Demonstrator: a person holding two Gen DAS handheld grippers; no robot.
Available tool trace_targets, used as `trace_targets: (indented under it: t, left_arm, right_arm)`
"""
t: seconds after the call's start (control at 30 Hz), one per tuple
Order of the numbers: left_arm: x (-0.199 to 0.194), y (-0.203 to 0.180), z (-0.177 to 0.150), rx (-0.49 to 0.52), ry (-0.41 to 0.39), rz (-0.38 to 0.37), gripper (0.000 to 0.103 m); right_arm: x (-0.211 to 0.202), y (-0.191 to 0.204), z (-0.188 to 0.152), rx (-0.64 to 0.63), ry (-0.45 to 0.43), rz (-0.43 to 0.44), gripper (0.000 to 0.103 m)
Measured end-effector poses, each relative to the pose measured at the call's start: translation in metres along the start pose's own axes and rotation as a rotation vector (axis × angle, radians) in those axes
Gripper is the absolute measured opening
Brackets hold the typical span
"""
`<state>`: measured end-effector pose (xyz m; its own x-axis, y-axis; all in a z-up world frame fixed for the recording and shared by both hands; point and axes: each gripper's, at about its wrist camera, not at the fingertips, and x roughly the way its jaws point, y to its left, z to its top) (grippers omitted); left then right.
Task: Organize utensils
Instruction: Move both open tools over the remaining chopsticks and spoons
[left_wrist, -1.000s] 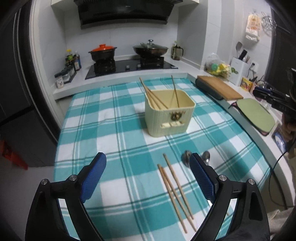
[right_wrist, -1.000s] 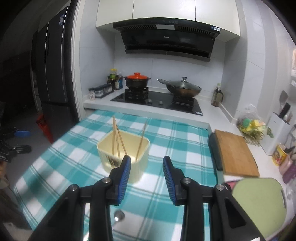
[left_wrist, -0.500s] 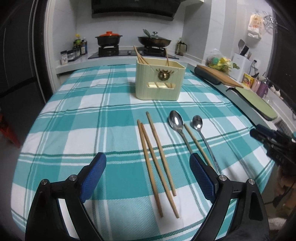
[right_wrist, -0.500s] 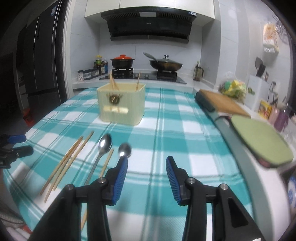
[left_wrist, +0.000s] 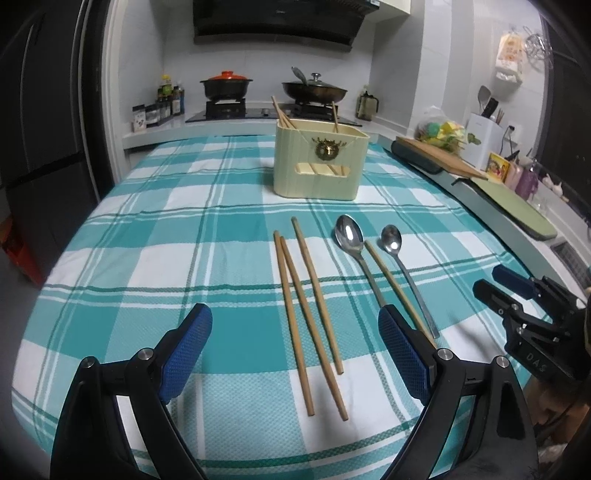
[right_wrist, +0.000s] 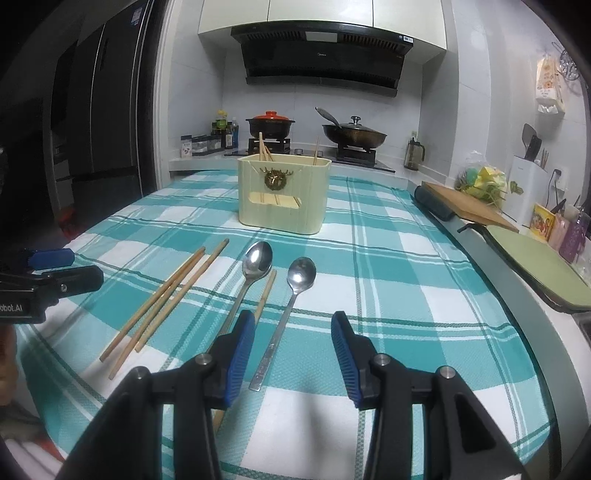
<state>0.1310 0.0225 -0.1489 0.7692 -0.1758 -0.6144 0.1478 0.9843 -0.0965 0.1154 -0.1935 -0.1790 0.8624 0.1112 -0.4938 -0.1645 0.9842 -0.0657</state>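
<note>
- Both grippers had been brought down from a high view over the table to a low one, close above the checked cloth (left_wrist: 155, 236), so that the loose utensils now lay right ahead of them instead of far below.
- The left gripper (left_wrist: 295, 354) was seen with its jaws wide apart and nothing between the pads; three chopsticks (left_wrist: 306, 306) lay on the cloth in the gap ahead of it, untouched.
- The right gripper (right_wrist: 293, 354) was seen with its jaws partly open, a little wider than a second before, and nothing was held. The handle end of the small spoon (right_wrist: 291, 306) lay on the cloth between its fingers, not pressed by either pad.
- The large spoon (right_wrist: 251, 273) lay just left of the small one, with a fourth chopstick (right_wrist: 264, 295) between the two spoons, close against the large spoon's handle.
- The holder (right_wrist: 282, 194), a cream box, stood farther back at the middle of the table, with a few chopsticks already leaning inside it.
- In the right view the left gripper was visible at the left edge, near the chopsticks; in the left view the right gripper was visible at the right edge.
- It was judged that little of the task had been done: four chopsticks and both spoons remained on the cloth.
- The lowering was taken to mean that a pick-up was being set up, most likely the small spoon by the right gripper.
</note>
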Motion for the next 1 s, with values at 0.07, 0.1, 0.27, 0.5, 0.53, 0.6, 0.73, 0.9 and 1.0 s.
trace_targets:
  t: [0.07, 0.1, 0.27, 0.5, 0.53, 0.6, 0.73, 0.9, 1.0]
  left_arm:
    - [-0.001, 0.000, -0.001, 0.000, -0.001, 0.002, 0.092]
    - [-0.002, 0.000, -0.001, -0.001, 0.001, 0.002, 0.092]
    - [-0.005, 0.001, -0.002, -0.009, -0.006, 0.012, 0.092]
    - [-0.015, 0.002, 0.003, -0.030, -0.029, 0.033, 0.094]
    - [-0.017, 0.004, 0.003, -0.038, -0.030, 0.033, 0.094]
    - [-0.021, 0.007, 0.002, -0.053, -0.028, 0.032, 0.094]
    - [-0.031, 0.015, -0.002, -0.078, -0.025, 0.044, 0.095]
    - [-0.029, 0.023, -0.003, -0.098, -0.006, 0.050, 0.097]
    - [-0.018, 0.025, 0.000, -0.096, 0.021, 0.041, 0.097]
  right_arm:
    - [0.001, 0.002, -0.001, 0.005, 0.010, 0.007, 0.044]
    - [0.001, 0.003, -0.002, 0.007, 0.013, 0.008, 0.044]
    - [-0.003, 0.004, -0.003, 0.003, 0.002, 0.008, 0.044]
    - [-0.016, 0.005, 0.000, -0.003, -0.040, -0.003, 0.044]
    - [-0.020, 0.004, 0.001, -0.002, -0.054, -0.009, 0.044]
    - [-0.025, 0.002, 0.002, 0.002, -0.071, -0.021, 0.044]
    - [-0.034, -0.002, 0.002, 0.025, -0.084, -0.029, 0.044]
    - [-0.038, -0.003, 0.001, 0.030, -0.094, -0.030, 0.044]
    - [-0.038, -0.003, 0.002, 0.035, -0.098, -0.031, 0.044]
